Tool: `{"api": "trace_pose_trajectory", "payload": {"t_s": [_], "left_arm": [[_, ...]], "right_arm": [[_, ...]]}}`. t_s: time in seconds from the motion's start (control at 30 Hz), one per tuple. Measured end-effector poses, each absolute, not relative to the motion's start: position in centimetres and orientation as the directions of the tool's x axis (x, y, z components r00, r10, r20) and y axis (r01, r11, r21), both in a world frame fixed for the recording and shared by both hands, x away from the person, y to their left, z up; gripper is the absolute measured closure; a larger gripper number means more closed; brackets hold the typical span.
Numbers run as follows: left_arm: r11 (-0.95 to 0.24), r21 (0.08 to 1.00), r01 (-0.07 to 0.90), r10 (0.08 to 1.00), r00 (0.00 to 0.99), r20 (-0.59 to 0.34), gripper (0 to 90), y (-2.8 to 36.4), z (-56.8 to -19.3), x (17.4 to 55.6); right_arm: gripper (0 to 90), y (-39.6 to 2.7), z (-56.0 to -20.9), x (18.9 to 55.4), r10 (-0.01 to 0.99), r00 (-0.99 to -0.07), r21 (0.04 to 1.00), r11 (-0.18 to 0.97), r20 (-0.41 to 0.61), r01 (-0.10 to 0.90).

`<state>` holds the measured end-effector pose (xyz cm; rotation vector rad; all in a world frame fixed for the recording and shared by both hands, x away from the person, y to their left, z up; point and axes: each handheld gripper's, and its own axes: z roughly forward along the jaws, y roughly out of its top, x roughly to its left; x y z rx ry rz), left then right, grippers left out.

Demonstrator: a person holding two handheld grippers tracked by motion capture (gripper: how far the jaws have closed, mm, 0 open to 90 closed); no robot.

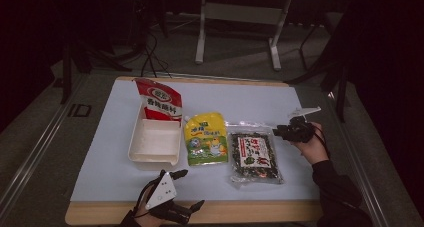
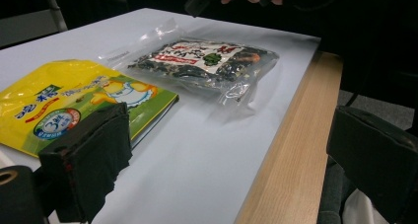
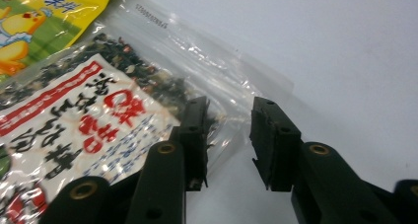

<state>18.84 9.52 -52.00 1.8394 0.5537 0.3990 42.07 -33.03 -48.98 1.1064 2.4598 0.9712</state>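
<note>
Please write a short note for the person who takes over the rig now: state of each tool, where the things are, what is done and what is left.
Right tool: open, nothing between the jaws, just above the top right corner of the clear bag of dark dried food.
Left tool: open, empty, at the near table edge.
Things: the clear bag lies flat on the white mat, right of the yellow pouch. The white box is on the left, with the red-and-white packet standing at its far end.
Done: one packet is in the box, it seems.
Left: probably the yellow pouch and the clear bag, both outside the box.

Dim lab: test table point(image 1: 100, 214), trailing cables point(image 1: 150, 52)
</note>
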Motion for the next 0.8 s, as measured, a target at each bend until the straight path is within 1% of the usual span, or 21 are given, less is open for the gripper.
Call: {"api": "trace_pose_trajectory", "payload": {"t_s": [0.07, 0.17, 0.2, 0.27, 0.33, 0.4, 0.43, 0.47, 0.5, 0.6, 0.7, 0.8], "left_arm": [[-0.273, 0.945, 0.178, 0.553, 0.833, 0.003, 4.6, 9.5, -52.0, 18.8], [-0.275, 0.945, 0.179, 0.552, 0.834, 0.003, 4.6, 9.5, -52.0, 18.8], [-0.275, 0.945, 0.179, 0.552, 0.834, 0.003, 4.6, 9.5, -52.0, 18.8], [-0.274, 0.944, 0.182, 0.552, 0.834, 0.0, 4.6, 9.5, -52.1, 18.8], [-0.272, 0.944, 0.184, 0.553, 0.833, -0.003, 4.6, 9.5, -52.1, 18.9], [-0.274, 0.944, 0.184, 0.553, 0.833, -0.002, 4.6, 9.6, -52.1, 18.9], [-0.274, 0.944, 0.184, 0.553, 0.833, -0.002, 4.6, 9.6, -52.1, 18.9], [-0.274, 0.944, 0.185, 0.554, 0.833, -0.003, 4.6, 9.6, -52.1, 18.9], [-0.275, 0.943, 0.186, 0.553, 0.833, -0.003, 4.6, 9.6, -52.2, 18.9], [-0.276, 0.942, 0.189, 0.552, 0.834, -0.005, 4.6, 9.6, -52.2, 18.9], [-0.276, 0.942, 0.192, 0.552, 0.834, -0.008, 4.6, 9.6, -52.3, 18.9], [-0.273, 0.942, 0.196, 0.555, 0.832, -0.012, 4.6, 9.7, -52.3, 18.9]], "right_arm": [[63.6, -33.0, -48.9, 42.8, 0.745, -0.667, 0.675, 0.482, 0.019, 0.559], [58.7, -33.0, -49.0, 44.0, 0.756, -0.654, 0.668, 0.475, 0.024, 0.573], [58.7, -33.0, -49.0, 44.0, 0.756, -0.654, 0.668, 0.475, 0.024, 0.573], [51.6, -33.0, -49.3, 45.1, 0.764, -0.644, 0.656, 0.471, 0.031, 0.59], [48.4, -32.9, -49.5, 45.9, 0.774, -0.633, 0.651, 0.467, 0.028, 0.599], [42.1, -32.9, -49.7, 46.6, 0.771, -0.635, 0.649, 0.458, 0.051, 0.608], [42.1, -32.9, -49.7, 46.6, 0.771, -0.635, 0.649, 0.458, 0.051, 0.608], [38.6, -32.8, -50.1, 47.4, 0.776, -0.628, 0.633, 0.459, 0.055, 0.623], [37.3, -32.7, -50.2, 47.6, 0.774, -0.63, 0.633, 0.459, 0.059, 0.623], [36.5, -32.6, -50.4, 48.2, 0.776, -0.627, 0.622, 0.457, 0.071, 0.636], [33.5, -32.5, -51.1, 49.2, 0.775, -0.626, 0.595, 0.463, 0.088, 0.657], [34.8, -32.4, -51.5, 49.7, 0.768, -0.631, 0.566, 0.474, 0.11, 0.675]]}}
